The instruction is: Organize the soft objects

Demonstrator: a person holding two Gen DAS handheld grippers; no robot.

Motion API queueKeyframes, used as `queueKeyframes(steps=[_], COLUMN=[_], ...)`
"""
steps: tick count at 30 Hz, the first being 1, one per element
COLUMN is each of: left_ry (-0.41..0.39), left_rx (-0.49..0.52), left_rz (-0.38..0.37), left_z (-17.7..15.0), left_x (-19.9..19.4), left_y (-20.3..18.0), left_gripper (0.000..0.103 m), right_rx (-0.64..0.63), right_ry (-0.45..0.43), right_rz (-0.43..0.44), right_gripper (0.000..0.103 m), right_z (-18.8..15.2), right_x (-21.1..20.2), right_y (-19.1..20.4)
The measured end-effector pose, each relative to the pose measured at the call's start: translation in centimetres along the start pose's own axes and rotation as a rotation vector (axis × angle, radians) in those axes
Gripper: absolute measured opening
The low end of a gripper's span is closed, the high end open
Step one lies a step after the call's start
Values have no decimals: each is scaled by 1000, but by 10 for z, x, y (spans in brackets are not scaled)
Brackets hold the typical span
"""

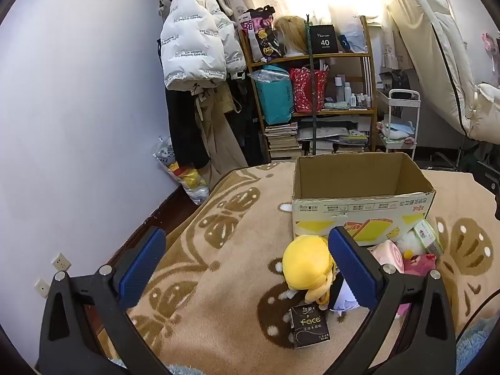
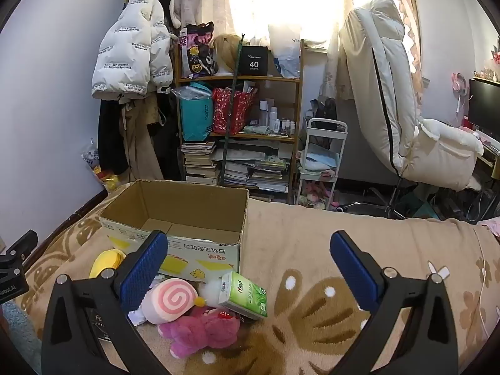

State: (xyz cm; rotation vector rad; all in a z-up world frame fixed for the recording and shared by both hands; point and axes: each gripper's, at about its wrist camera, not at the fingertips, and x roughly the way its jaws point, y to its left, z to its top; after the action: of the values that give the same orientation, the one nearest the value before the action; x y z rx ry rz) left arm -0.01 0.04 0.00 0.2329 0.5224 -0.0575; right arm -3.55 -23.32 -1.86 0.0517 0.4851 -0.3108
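An open, empty cardboard box [image 1: 362, 200] stands on the beige patterned blanket [image 1: 218, 281]; it also shows in the right wrist view [image 2: 187, 218]. In front of it lie a yellow-haired plush doll [image 1: 307, 265], a black tissue pack [image 1: 309, 326], a pink swirl-roll plush [image 2: 170, 300], a pink plush bear [image 2: 203, 332] and a green tissue pack [image 2: 245, 295]. My left gripper [image 1: 247, 268] is open and empty, left of the doll. My right gripper [image 2: 250, 272] is open and empty above the pile.
A wooden shelf [image 2: 237, 109] with bags and books stands behind the bed, beside hanging coats [image 2: 131, 47]. A white cart [image 2: 322, 156] and a white recliner chair [image 2: 406, 109] are to the right. The bed's left edge [image 1: 175, 206] drops to the floor.
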Motion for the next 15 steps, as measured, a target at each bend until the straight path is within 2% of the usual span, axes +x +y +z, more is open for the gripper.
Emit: queueKeyframes(steps=[10,15], left_ry=[0,-5], left_rx=[20,12], left_rz=[8,13], left_z=[9,1], left_x=[-2,0], left_y=[3,0], left_gripper=[102,102], right_rx=[-4,0], right_ry=[11,18], right_rz=[-2,3], right_gripper=[103,103], right_z=[0,0], right_x=[2,3], right_y=[0,-1])
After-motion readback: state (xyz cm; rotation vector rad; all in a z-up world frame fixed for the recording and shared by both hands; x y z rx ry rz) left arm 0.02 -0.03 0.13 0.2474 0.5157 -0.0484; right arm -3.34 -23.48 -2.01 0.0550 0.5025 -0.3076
